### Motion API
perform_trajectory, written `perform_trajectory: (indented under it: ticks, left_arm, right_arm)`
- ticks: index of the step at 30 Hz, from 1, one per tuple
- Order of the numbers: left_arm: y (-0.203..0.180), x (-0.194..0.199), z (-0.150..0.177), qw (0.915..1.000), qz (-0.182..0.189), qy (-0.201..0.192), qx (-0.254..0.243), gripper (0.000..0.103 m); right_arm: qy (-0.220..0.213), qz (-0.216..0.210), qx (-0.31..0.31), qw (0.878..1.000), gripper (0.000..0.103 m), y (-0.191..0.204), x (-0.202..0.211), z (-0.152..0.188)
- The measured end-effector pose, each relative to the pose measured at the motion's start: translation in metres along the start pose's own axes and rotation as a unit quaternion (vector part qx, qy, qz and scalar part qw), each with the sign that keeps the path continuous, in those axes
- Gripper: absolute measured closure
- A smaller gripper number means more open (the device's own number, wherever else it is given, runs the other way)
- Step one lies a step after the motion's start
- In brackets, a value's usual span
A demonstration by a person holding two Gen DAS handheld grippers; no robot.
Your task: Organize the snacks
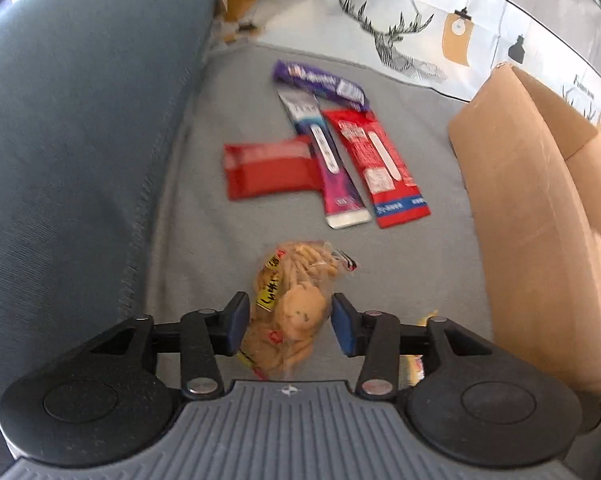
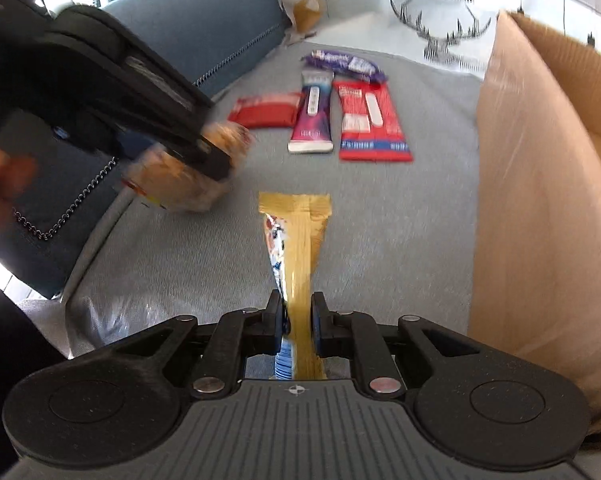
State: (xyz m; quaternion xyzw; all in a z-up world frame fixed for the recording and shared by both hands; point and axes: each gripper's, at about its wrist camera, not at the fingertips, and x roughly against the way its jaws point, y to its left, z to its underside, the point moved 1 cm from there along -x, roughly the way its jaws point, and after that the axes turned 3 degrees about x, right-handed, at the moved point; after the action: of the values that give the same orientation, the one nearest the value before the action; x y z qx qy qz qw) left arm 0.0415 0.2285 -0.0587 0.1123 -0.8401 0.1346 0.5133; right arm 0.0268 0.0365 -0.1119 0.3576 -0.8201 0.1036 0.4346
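My left gripper (image 1: 290,326) is shut on a clear bag of cookies (image 1: 296,304) and holds it above the grey sofa seat (image 1: 204,216). It also shows at the left of the right wrist view (image 2: 210,160) with the bag (image 2: 180,184). My right gripper (image 2: 296,326) is shut on a long yellow snack packet (image 2: 300,248) that points forward. Ahead on the seat lie a red packet (image 1: 268,168), a purple-pink packet (image 1: 328,164), a red-and-blue packet (image 1: 380,164) and a purple bar (image 1: 320,82).
An open cardboard box (image 1: 532,208) stands on the seat at the right, also in the right wrist view (image 2: 540,200). The blue sofa back (image 1: 80,140) rises at the left. A white deer-print cloth (image 1: 400,28) lies behind the snacks.
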Motion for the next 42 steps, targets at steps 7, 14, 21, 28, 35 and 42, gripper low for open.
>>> perform_trajectory:
  ticks: [7,14,21,28,35,42]
  left_arm:
    - [0.004,0.0,0.016,0.9971,0.022,-0.071,0.014,0.027]
    - [-0.023,-0.026,0.012,0.998,0.0,-0.03,-0.055,0.013]
    - [-0.003,-0.039,0.007,0.9997,-0.016,-0.018,0.003,0.013]
    - [-0.004,-0.045,0.008,0.9999,-0.011,0.005,-0.008,0.013]
    - [-0.006,-0.045,0.009,0.9999,-0.01,0.003,-0.011,0.022]
    - [-0.004,-0.043,0.009,1.0,-0.005,0.0,-0.006,0.032]
  right_arm:
    - [-0.003,-0.01,-0.008,1.0,0.072,-0.002,-0.002,0.002]
    - [-0.002,-0.014,-0.013,1.0,0.067,-0.006,-0.004,-0.001]
    - [-0.002,-0.015,-0.011,1.0,0.065,-0.006,-0.004,-0.001]
    - [-0.002,-0.013,-0.009,1.0,0.065,-0.005,-0.004,0.0]
    - [-0.002,-0.008,-0.008,1.0,0.065,-0.007,-0.003,0.001]
    - [-0.004,0.003,0.001,1.0,0.08,-0.005,-0.002,0.001]
